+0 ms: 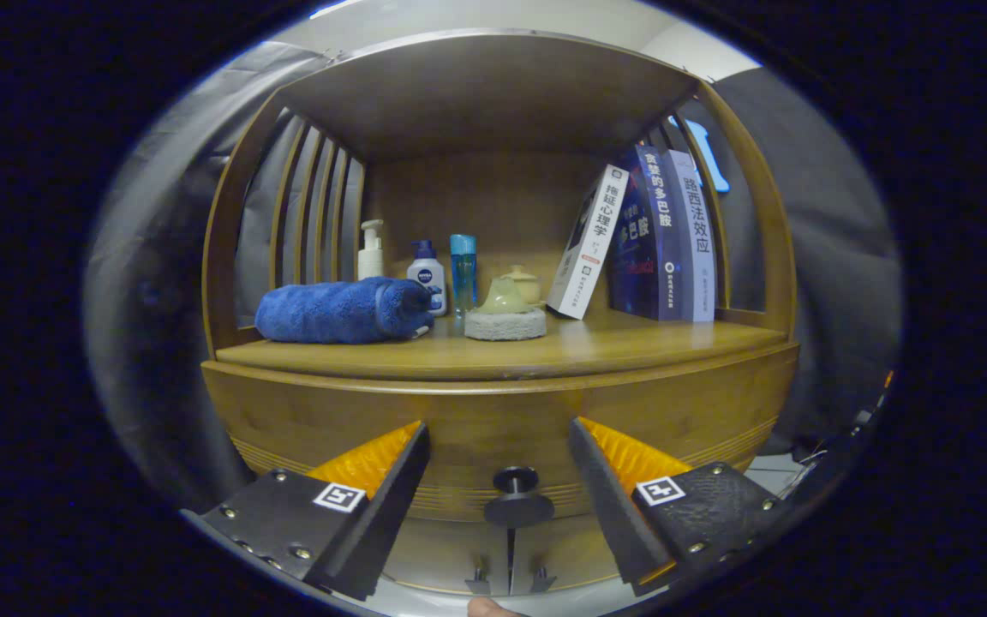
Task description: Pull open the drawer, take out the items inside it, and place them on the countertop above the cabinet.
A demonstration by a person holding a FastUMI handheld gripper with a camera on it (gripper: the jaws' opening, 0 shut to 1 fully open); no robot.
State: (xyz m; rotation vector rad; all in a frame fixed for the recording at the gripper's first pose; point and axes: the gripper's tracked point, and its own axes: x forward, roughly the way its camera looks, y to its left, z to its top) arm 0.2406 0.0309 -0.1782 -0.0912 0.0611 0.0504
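Tongs [499, 437] gape apart around the drawer [493, 428] knob [517, 480], which points straight toward them.

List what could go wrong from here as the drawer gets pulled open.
1. The gripper is open, its fingers straddling the small drawer knob without touching; a shallow pinch could slip off.
2. The rolled blue towel and sponge already fill the countertop front; new items may crowd them.

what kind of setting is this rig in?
Likely a staged household booth: a wooden cabinet whose countertop holds a rolled blue towel, toiletry bottles and books, with black cloth behind. The open hand-held gripper straddles the drawer knob.
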